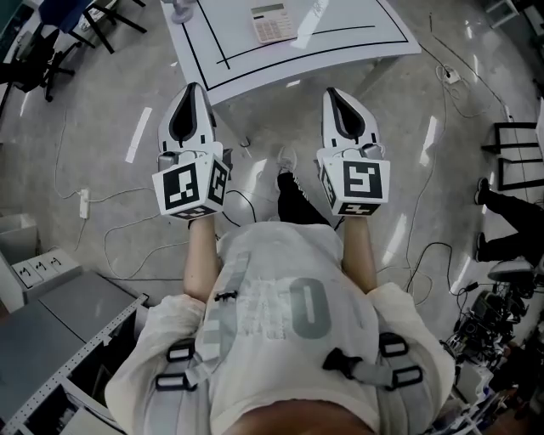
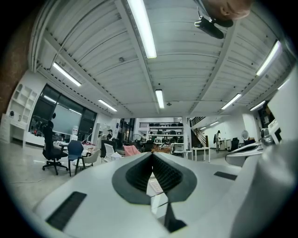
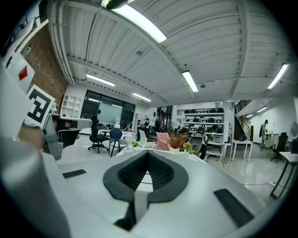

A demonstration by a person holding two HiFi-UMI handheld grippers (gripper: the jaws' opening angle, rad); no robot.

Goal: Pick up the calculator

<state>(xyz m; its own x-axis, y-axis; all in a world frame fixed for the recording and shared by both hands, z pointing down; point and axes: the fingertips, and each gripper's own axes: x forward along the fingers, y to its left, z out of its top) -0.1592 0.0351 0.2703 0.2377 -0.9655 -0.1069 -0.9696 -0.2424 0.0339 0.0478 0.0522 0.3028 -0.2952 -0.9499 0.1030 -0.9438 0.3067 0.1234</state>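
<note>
Calculator (image 1: 272, 23) lies flat on the white table (image 1: 340, 59), inside the table's black-line box and toward the table's far side, keys up. Nothing touches it.

Both grippers are off the table, on its near side, over the floor, and well apart from the calculator.

Left gripper (image 1: 194, 86) points at the table's near edge, with its tip just short of that edge. Its own view shows the jaws pressed together at the tips (image 2: 152, 155), nothing held.

Right gripper (image 1: 333, 91) is level with it, also pointing at the table's near edge and just short of it. Its jaws are closed too, tips meeting (image 3: 147, 152), nothing between them.

The marker cubes (image 1: 192, 188) sit at the grippers' back ends, further from the table.

A small grey object (image 1: 182, 10) is at the table's far left corner; can't tell what it is.

The person's shoe (image 1: 287, 159) is on the floor just off the table's near edge, between the grippers. Cables (image 1: 127, 255) run over the floor on the table's near left side. An office chair (image 1: 34, 61) stands left of the table.
</note>
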